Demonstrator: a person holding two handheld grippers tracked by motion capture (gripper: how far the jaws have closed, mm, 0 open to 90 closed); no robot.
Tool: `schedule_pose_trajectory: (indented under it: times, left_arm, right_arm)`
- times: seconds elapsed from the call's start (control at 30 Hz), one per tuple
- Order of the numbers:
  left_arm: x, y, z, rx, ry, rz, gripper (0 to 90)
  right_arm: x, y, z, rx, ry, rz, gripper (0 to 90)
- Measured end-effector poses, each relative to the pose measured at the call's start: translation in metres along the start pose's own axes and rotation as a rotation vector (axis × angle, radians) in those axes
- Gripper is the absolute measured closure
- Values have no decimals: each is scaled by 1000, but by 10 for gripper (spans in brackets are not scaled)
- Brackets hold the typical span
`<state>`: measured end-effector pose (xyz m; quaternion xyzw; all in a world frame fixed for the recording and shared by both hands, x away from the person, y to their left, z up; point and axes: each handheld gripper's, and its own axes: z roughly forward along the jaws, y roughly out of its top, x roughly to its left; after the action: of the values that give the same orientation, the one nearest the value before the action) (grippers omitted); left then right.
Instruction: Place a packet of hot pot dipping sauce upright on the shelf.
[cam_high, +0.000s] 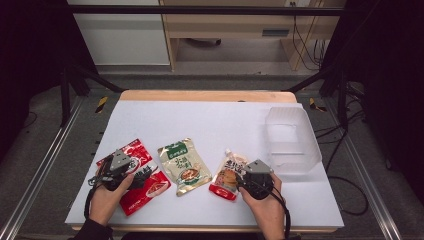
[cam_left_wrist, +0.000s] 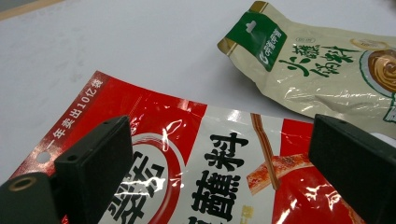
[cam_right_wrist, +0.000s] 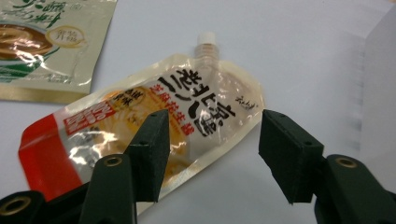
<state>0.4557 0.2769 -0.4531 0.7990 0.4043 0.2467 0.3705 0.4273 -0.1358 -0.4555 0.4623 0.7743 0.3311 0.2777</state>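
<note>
High view: left hand-held gripper (cam_high: 131, 172) gapes over red pouch (cam_high: 150, 187); right hand-held gripper (cam_high: 241, 176) gapes too.

A white table (cam_high: 210, 120) with a wooden far edge is seen from above. Three flat pouches are laid along its near side: a red pouch (cam_high: 142, 177) at the left, a beige pouch with a green top (cam_high: 184, 166) in the middle, and a spouted pouch (cam_high: 228, 175) to the right. A clear plastic container (cam_high: 291, 140) is placed at the right side.
</note>
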Motion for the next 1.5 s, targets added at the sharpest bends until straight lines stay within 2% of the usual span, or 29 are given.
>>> schedule_pose_trajectory:
  times: [0.23,0.3,0.33,0.4,0.53,0.57,0.63,0.8,1.2,1.33,1.5]
  left_arm:
    - [-2,0,-3,-4,1,0,64]
    - [-3,0,-2,-1,0,1,64]
    - [-4,0,-2,5,-2,3,64]
    - [-4,0,-1,8,-8,3,65]
    - [-5,1,-1,8,-17,6,67]
    - [-6,1,0,8,-17,6,67]
    - [-6,1,1,14,-21,8,67]
    - [-8,2,1,14,-27,21,69]
    - [-10,3,3,24,-35,31,72]
    - [-11,3,4,25,-37,37,75]
    - [-11,3,4,25,-40,38,77]
  right_arm:
    - [-5,17,7,-17,-18,3,444]
    - [-7,28,11,-9,-25,-16,445]
    - [-10,38,16,-17,-18,-3,454]
    - [-11,43,22,-22,-18,11,455]
    - [-11,42,34,-19,-18,27,460]
    - [-12,37,40,-4,-20,38,470]
    - [-13,35,41,4,-31,33,469]
    - [-21,29,44,21,-24,81,463]
    - [-24,24,57,72,-6,95,476]
    - [-27,23,58,80,-19,115,515]
    - [-28,21,61,96,-4,133,519]
